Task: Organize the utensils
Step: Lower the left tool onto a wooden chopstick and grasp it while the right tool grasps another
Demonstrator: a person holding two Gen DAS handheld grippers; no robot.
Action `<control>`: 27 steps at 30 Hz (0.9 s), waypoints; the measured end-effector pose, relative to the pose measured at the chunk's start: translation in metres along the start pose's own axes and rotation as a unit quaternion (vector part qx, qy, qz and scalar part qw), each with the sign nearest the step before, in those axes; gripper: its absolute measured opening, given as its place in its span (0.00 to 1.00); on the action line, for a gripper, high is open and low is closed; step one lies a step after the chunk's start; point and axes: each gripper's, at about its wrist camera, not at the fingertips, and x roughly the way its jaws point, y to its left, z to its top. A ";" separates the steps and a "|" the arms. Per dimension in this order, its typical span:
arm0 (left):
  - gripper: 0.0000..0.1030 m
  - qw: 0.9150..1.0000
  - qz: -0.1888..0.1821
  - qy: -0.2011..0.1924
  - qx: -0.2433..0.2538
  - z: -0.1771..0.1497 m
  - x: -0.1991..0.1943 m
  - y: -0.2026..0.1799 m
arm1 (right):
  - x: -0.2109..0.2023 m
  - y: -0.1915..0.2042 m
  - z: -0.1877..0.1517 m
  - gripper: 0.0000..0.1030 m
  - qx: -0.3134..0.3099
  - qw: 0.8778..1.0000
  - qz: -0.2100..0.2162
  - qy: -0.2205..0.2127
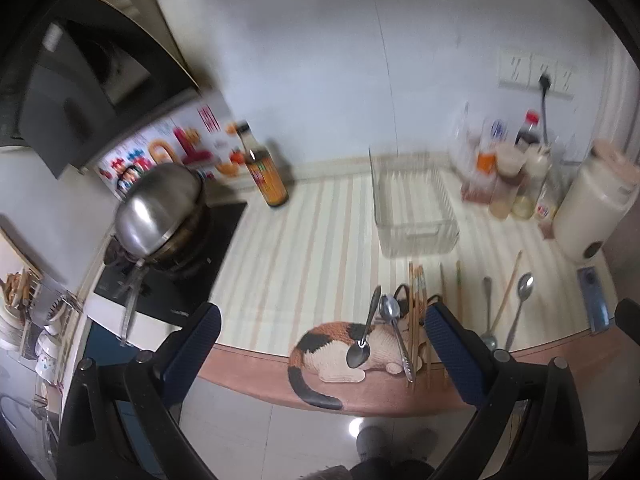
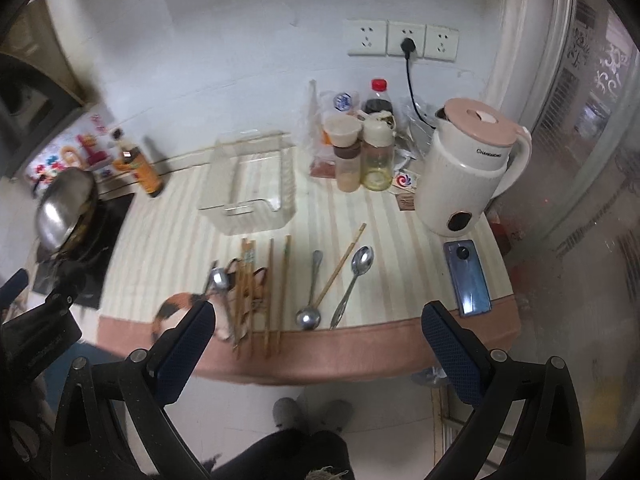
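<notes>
Four spoons [image 2: 355,280], several chopsticks [image 2: 245,280], one clear bin [image 2: 248,184], kettle [image 2: 464,176] marked CHANGHONG; left tongs [image 1: 320,344] and right tongs [image 2: 316,340] released, empty

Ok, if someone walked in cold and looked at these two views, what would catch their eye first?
Probably the calico cat-shaped mat at the counter's front edge, with spoons and chopsticks lying across it. Behind them stands an empty clear plastic basket, and to the right a cream kettle with a phone lying in front. Both the left gripper and the right gripper are open.
</notes>
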 end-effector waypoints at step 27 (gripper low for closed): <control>0.11 0.946 -0.144 0.287 0.040 -0.040 0.273 -0.135 | 0.273 -0.010 -0.018 0.31 0.060 0.976 0.005 0.207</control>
